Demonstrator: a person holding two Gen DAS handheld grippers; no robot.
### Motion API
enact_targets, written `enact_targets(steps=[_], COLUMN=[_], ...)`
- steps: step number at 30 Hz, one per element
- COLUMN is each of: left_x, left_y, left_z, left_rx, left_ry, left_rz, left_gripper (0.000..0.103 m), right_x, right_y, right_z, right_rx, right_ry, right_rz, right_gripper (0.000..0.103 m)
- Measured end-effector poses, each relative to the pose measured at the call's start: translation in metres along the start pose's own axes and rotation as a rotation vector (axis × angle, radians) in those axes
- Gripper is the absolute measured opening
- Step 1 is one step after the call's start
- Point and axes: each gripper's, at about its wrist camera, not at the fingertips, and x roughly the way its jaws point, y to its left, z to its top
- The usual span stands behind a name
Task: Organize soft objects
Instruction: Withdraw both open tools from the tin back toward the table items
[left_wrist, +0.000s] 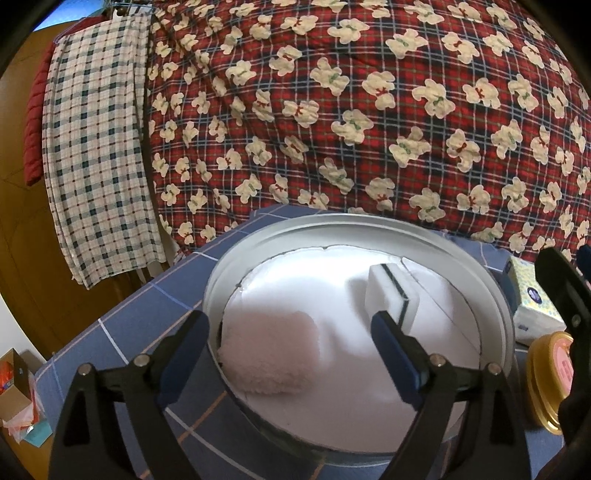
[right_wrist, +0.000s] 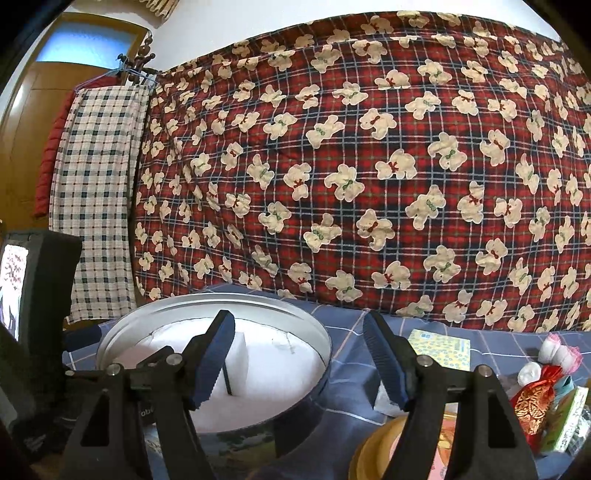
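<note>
A round metal tin (left_wrist: 495, 295) with a white lining stands on the blue checked tablecloth. Inside it lie a pink fluffy pad (left_wrist: 269, 354) at the left and a white sponge with a dark stripe (left_wrist: 391, 295) at the right. My left gripper (left_wrist: 291, 354) is open and empty, hovering just above the tin with the pink pad between its fingers. My right gripper (right_wrist: 299, 354) is open and empty over the tin's right rim (right_wrist: 325, 343); the white sponge (right_wrist: 236, 362) shows behind its left finger.
A yellow tissue pack (right_wrist: 439, 349) lies right of the tin, also in the left wrist view (left_wrist: 532, 295). A gold-lidded jar (left_wrist: 550, 380) sits at the front right. Small soft items and a red pouch (right_wrist: 532, 402) lie far right. A red bear-print quilt (left_wrist: 332, 110) hangs behind.
</note>
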Motion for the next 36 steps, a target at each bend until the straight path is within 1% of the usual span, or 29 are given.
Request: enact_targets(steps=[5, 11, 20, 29, 36], left_x=[-0.003, -0.008, -0.020, -0.035, -0.044], left_y=[-0.002, -0.009, -0.026, -0.048, -0.066], left_z=[-0.001, -0.003, -0.009, -0.014, -0.018], left_rx=[0.002, 0.006, 0.027, 0.064, 0.086], left_ry=[0.002, -0.001, -0.014, -0.033, -0.039], left_rz=[-0.006, -0.016, -0.047, -0.078, -0.119], left_gripper=[0.092, 0.092, 0.093, 0.093, 0.093], right_x=[-0.003, -0.011, -0.034, -0.056, -0.071], right_y=[-0.004, -0.015, -0.038, -0.055, -0.079], right_z=[-0.002, -0.007, -0.010, -0.013, -0.016], right_rx=[-0.008, -0.013, -0.016, -0.055, -0.045], right_ry=[-0.003, 0.024, -0.002, -0.029, -0.038], right_rz=[-0.013, -0.020, -0.060, -0.104, -0.148], right_gripper=[0.074, 0.074, 0.075, 0.075, 0.075])
